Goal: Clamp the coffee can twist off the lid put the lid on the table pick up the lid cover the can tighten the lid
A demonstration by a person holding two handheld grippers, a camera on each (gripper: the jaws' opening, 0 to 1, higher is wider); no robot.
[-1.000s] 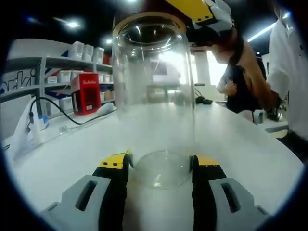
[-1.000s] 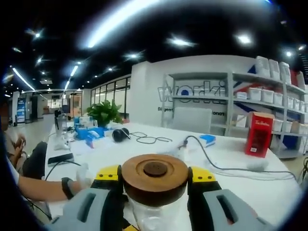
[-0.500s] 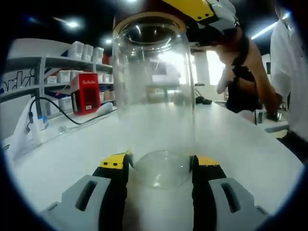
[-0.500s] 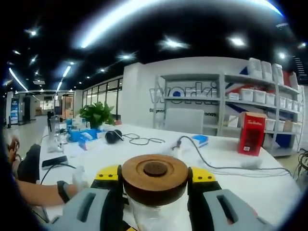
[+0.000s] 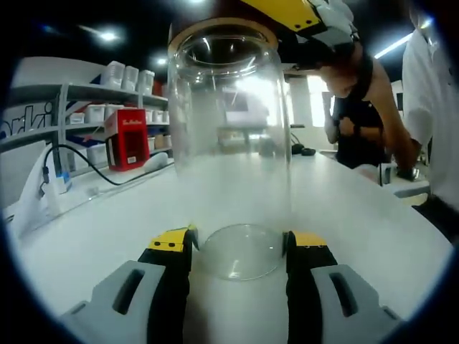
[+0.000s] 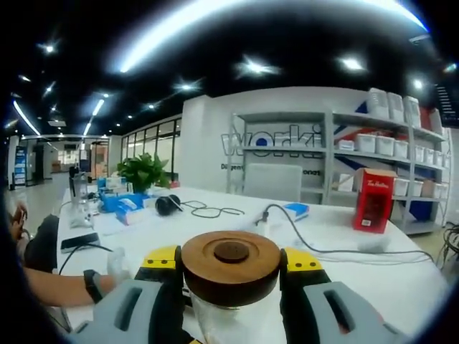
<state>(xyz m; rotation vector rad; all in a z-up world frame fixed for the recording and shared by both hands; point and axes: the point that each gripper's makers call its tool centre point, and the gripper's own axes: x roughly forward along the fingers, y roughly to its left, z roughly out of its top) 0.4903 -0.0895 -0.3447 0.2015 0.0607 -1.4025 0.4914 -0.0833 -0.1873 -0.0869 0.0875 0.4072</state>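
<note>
The left claw (image 5: 239,251) is closed on the base of the clear glass coffee can (image 5: 229,136), its yellow-tipped jaws pressed against either side of the glass. The can stands upright on the white desk (image 5: 100,229), just as it did a second ago. In the right gripper view, the right claw (image 6: 231,266) is clamped on the brown wooden lid (image 6: 231,264), which sits on the mouth of the can (image 6: 229,319), with glass showing just below it. In the left gripper view the right claw (image 5: 301,18) shows at the can's top, far right. Its grip on the lid is unchanged, but the background has slid slightly in the right gripper view since a second ago. The red box (image 6: 373,201) on the far shelving (image 6: 344,154) sits a little further left, so the camera has turned a bit. The black headphones (image 6: 168,206) and the green plant (image 6: 145,172) lie on the far left of the desk. In the left gripper view, the person (image 5: 358,107) at far right has shifted an arm.
</note>
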